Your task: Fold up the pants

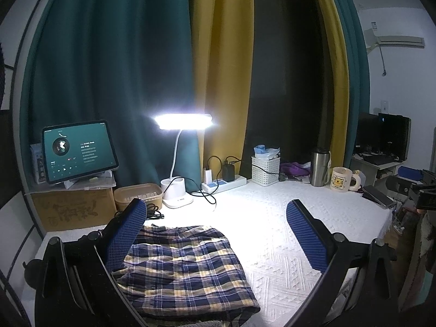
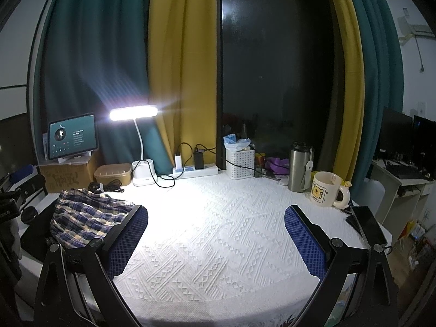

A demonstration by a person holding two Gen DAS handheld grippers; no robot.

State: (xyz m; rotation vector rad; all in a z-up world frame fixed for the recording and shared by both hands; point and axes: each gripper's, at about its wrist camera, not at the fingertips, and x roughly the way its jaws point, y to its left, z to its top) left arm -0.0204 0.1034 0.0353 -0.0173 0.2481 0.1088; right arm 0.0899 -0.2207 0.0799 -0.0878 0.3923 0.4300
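Observation:
The plaid pants (image 1: 185,269), navy, white and yellow, lie in a folded bundle on the white textured tablecloth (image 1: 272,234). My left gripper (image 1: 215,218) is open and empty above the bundle, its left finger (image 1: 125,234) over the cloth's left side. In the right wrist view the pants (image 2: 87,215) lie at the table's left end. My right gripper (image 2: 216,223) is open and empty over bare tablecloth (image 2: 218,231), to the right of the pants.
Along the back stand a tablet (image 1: 79,151) on a cardboard box, a lit desk lamp (image 1: 182,121), a power strip (image 1: 223,184), a white basket (image 1: 265,170), a steel tumbler (image 2: 299,170) and a mug (image 2: 327,189). A phone (image 2: 368,223) lies at the right edge.

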